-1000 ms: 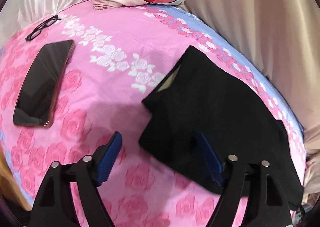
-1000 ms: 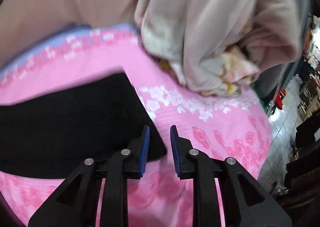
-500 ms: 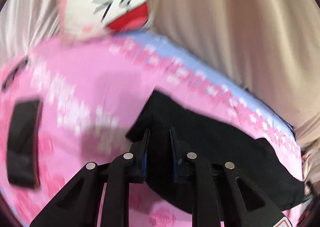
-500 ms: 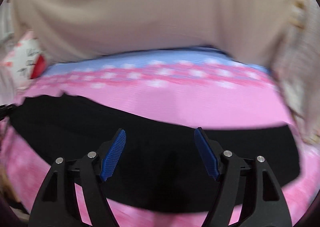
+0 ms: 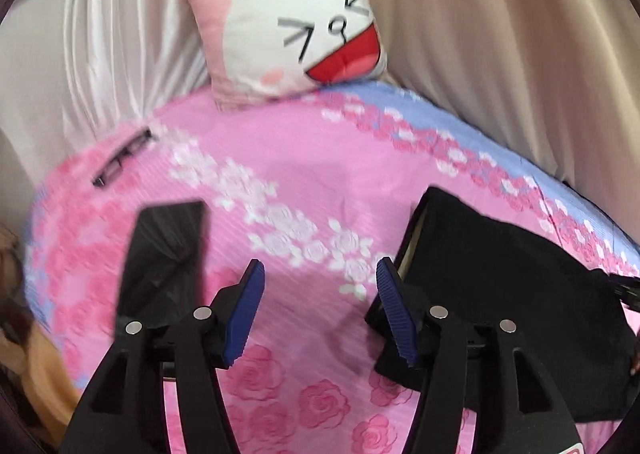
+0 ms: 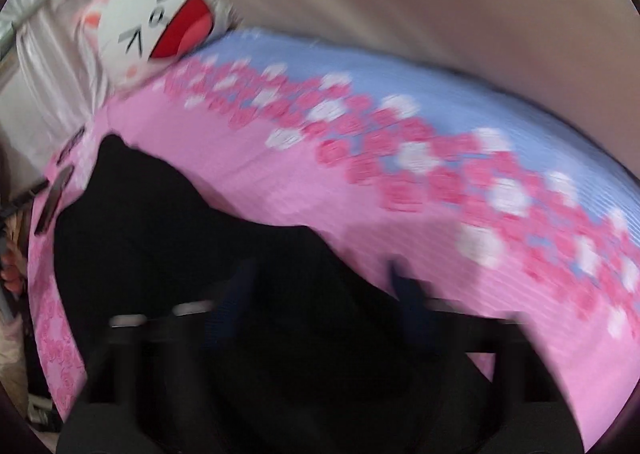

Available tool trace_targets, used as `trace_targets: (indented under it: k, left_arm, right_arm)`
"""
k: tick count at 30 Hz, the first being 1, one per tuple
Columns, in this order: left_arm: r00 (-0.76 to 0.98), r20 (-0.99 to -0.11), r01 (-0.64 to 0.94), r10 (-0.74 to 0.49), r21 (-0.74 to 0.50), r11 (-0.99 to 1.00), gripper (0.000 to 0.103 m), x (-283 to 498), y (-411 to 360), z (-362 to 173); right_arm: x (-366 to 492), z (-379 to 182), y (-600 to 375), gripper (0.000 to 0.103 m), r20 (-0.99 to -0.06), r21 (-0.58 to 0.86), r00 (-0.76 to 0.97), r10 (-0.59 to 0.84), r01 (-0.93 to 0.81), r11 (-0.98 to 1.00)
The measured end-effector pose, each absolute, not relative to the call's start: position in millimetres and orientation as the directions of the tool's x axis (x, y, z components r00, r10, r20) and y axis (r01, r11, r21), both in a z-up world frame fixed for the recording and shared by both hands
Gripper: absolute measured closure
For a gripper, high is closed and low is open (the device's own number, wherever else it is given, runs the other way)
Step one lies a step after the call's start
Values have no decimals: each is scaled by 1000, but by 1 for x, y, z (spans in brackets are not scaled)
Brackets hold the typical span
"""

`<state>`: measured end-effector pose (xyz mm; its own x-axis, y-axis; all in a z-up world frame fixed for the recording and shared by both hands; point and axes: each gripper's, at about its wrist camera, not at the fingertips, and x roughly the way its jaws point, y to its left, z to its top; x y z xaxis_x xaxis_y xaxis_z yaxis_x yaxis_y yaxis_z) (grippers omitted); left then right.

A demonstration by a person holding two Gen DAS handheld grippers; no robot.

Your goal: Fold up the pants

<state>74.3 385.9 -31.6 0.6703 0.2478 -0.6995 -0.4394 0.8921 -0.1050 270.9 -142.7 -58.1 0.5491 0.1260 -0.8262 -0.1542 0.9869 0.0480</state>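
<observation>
Only the left view shows glasses point(image 5: 122, 159) clearly.

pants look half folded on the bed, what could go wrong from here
1. The left gripper is open over bare sheet, beside the black pants; closing here would likely pinch the pink bedsheet rather than the pants.
2. The phone and glasses lie on the same sheet, so tugging it could shift them.
3. The right wrist view is heavily motion-blurred; the right gripper appears open, so its next grasp may be misplaced.
</observation>
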Motion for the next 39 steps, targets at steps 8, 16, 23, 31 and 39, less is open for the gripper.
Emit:
trace_targets:
  k: [8,16,23,31,39]
  left_arm:
    - [717,-664,-312,213,-32,950,34,96,351,-22]
    - [647,-755,-189,110,-19,982,21,151,302,-57]
    - [583,-802,-246,134,-17,969,14,162,318,-83]
    - [727,-679,-171,101,-37,985,14,130,249,-8]
    - [666,-742,31,-73,-71,997,13,120,146,-27]
  right_arm:
    - [287,-51,-163,100,-755,-153,640,-144,42,987]
    - [166,-16,-180,74,-702,-65,706,-95,70,995]
    - [39,-78,-179,74,-782,-31,617,-89,105,994]
    - [-53,-35,-249,28,-684,-101,636,-357,402,910]
    - [-212,-25,-409,29,-659,167,547,-516,775,610]
